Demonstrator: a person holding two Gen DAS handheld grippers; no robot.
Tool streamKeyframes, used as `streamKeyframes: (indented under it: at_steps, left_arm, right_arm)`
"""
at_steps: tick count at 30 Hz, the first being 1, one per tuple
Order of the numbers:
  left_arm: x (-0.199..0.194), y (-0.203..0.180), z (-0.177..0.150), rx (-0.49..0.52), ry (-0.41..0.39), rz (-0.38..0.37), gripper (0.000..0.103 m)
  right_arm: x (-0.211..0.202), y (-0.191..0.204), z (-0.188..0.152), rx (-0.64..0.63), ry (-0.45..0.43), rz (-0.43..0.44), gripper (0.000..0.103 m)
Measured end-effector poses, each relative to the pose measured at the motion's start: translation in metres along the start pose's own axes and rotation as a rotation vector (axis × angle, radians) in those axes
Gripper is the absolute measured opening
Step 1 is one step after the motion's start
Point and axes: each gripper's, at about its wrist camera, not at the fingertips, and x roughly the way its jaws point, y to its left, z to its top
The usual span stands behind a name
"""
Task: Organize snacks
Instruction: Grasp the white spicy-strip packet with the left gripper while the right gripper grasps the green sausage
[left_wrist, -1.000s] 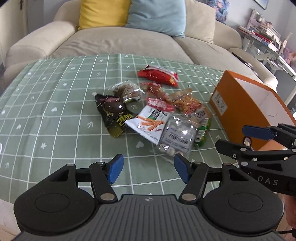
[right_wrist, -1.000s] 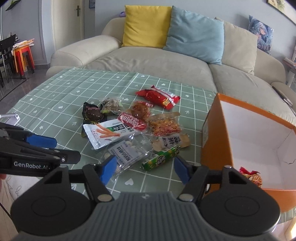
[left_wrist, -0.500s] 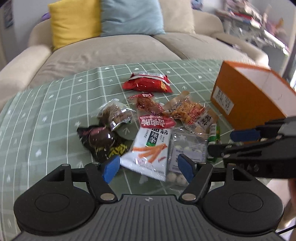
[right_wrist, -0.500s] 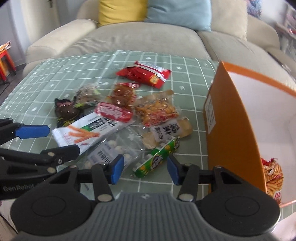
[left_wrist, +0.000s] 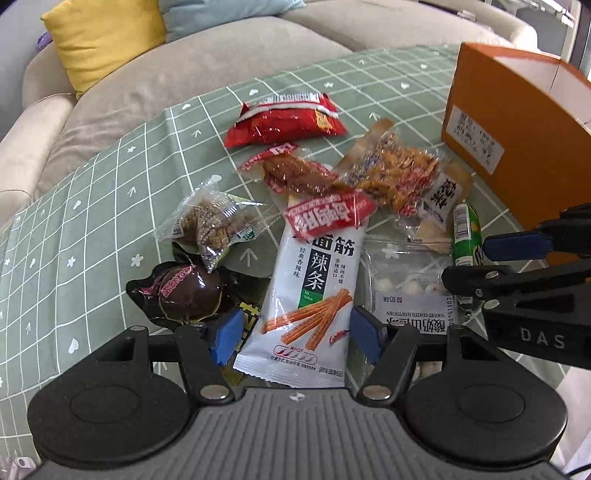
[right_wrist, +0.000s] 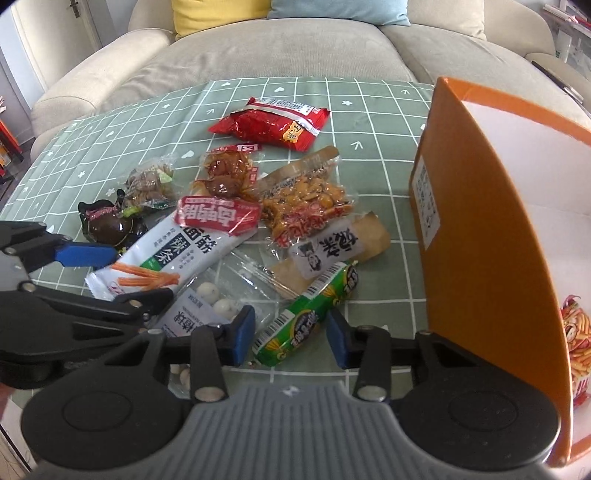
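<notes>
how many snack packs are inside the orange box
1 visible: a red and yellow snack bag on the floor of the orange box, by its near wall. That wall may hide more.

My tablecloth (right_wrist: 369, 177) is sage green, ruled in a white grid with small white hearts, arrows and flowers. On it, the chip bag (right_wrist: 269, 123) is glossy red with a white band; the long spicy-strip pack (left_wrist: 314, 284) is white with black lettering, a green patch and orange sticks printed low on it. A small red packet (left_wrist: 328, 216) with white characters overlaps its top. The sausage (right_wrist: 306, 321) is bright green with yellow and white print. The peanut pack (right_wrist: 306, 203) shows orange-brown through clear film — the egg snack (left_wrist: 184, 295) is dark brown, nearly black. The box (right_wrist: 487, 236) is orange outside, white inside. Both my grippers are black — pads (right_wrist: 242, 334) blue.
</notes>
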Motion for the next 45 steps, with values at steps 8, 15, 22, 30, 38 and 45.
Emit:
streamKeyframes:
  at_steps: [8, 15, 22, 30, 38, 45]
  left_arm:
    - [-0.005, -0.004, -0.003, -0.071, 0.017, 0.01, 0.06]
    - [-0.021, -0.002, -0.022, -0.193, 0.056, 0.035, 0.058]
    - [-0.041, 0.005, -0.055, -0.361, 0.098, -0.014, 0.057]
    - [-0.053, 0.017, -0.091, -0.512, 0.128, -0.083, 0.058]
    - [-0.055, 0.003, -0.081, -0.367, 0.055, -0.028, 0.079]
    - [-0.036, -0.002, -0.071, -0.31, 0.098, 0.021, 0.08]
  right_arm:
    - [-0.003, -0.003, -0.001, 0.01, 0.007, 0.015, 0.022]
    - [-0.012, 0.001, -0.011, -0.058, 0.005, 0.022, 0.015]
    - [-0.026, 0.005, -0.025, -0.145, 0.021, 0.053, 0.002]
    - [-0.03, -0.01, -0.041, -0.101, 0.056, 0.116, 0.003]
    - [-0.038, -0.023, -0.042, -0.01, -0.004, 0.16, 0.03]
    - [-0.025, -0.02, -0.023, 0.027, -0.004, 0.144, 0.028]
